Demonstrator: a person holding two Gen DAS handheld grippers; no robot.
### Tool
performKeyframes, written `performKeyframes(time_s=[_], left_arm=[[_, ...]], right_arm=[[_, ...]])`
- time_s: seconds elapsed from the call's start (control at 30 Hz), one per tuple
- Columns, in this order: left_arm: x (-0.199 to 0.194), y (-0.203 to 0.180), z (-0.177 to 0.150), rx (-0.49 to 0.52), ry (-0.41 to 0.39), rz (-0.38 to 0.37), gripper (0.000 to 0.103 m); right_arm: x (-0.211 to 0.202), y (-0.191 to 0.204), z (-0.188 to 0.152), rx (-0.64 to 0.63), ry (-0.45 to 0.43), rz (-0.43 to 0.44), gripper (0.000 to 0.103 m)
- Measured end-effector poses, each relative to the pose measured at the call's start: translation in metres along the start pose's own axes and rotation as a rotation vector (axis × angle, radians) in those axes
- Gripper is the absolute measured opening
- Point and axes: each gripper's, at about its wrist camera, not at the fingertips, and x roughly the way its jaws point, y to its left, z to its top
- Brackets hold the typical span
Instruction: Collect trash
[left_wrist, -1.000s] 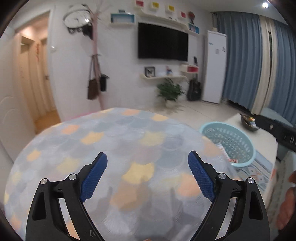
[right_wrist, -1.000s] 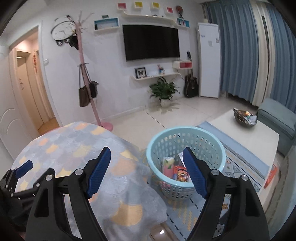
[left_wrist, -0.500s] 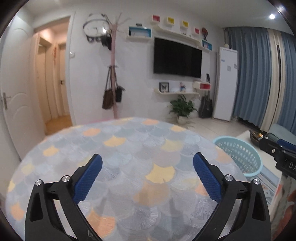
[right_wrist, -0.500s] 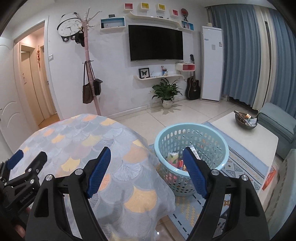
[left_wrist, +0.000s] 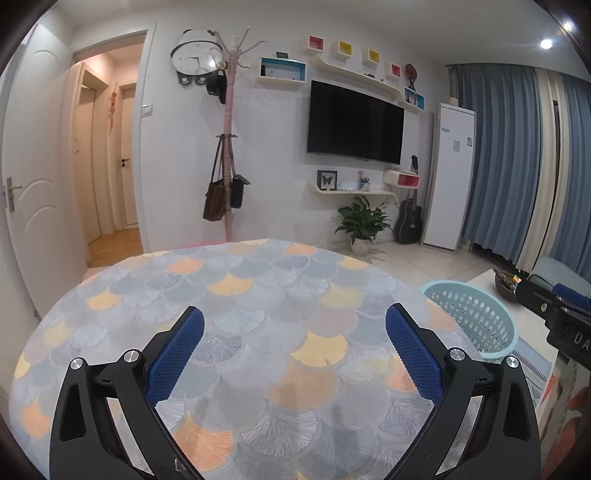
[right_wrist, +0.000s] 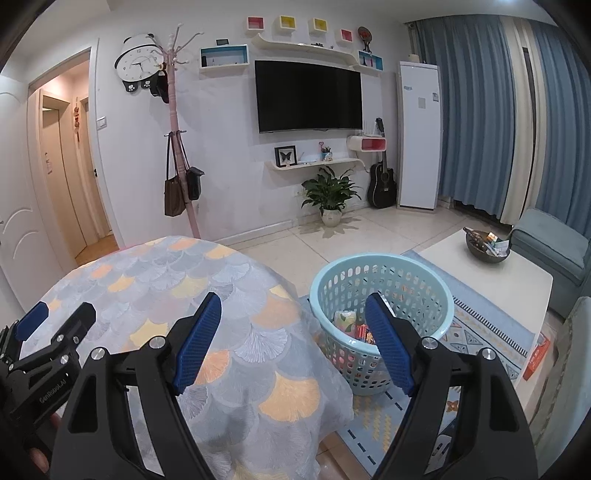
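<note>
A light blue plastic basket (right_wrist: 402, 269) stands on the floor to the right of a round table (right_wrist: 147, 280); colourful wrappers (right_wrist: 349, 321) lie inside it. The basket also shows in the left wrist view (left_wrist: 476, 317). My left gripper (left_wrist: 294, 350) is open and empty above the table's scale-patterned cloth (left_wrist: 258, 295). My right gripper (right_wrist: 293, 339) is open and empty, over the table's right edge beside the basket. The left gripper also shows at the left of the right wrist view (right_wrist: 55, 325).
A white coffee table (right_wrist: 491, 273) with a dark bowl (right_wrist: 485, 247) stands at the right on a patterned rug (right_wrist: 480, 332). A blue sofa (right_wrist: 554, 240), a potted plant (right_wrist: 330, 195), a coat stand (right_wrist: 181, 147) and a doorway (left_wrist: 110, 166) lie beyond.
Both grippers have pulled back and tilted up, so more of the room and table shows. The jaws stay open and empty.
</note>
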Motion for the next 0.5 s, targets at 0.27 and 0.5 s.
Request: performKeyframes(time_s=[0.27, 0.5], left_arm=[[0.0006, -0.0056, -0.001, 0.022, 0.003, 0.003, 0.096], [-0.0009, -0.0071, -0.0019, 0.026, 0.006, -0.006, 0.096]], right_arm=[[0.0005, -0.004, -0.0053, 0.005, 0.006, -0.01, 0.077], [-0.002, -0.0051, -0.0079, 0.007, 0.004, -0.022, 0.08]])
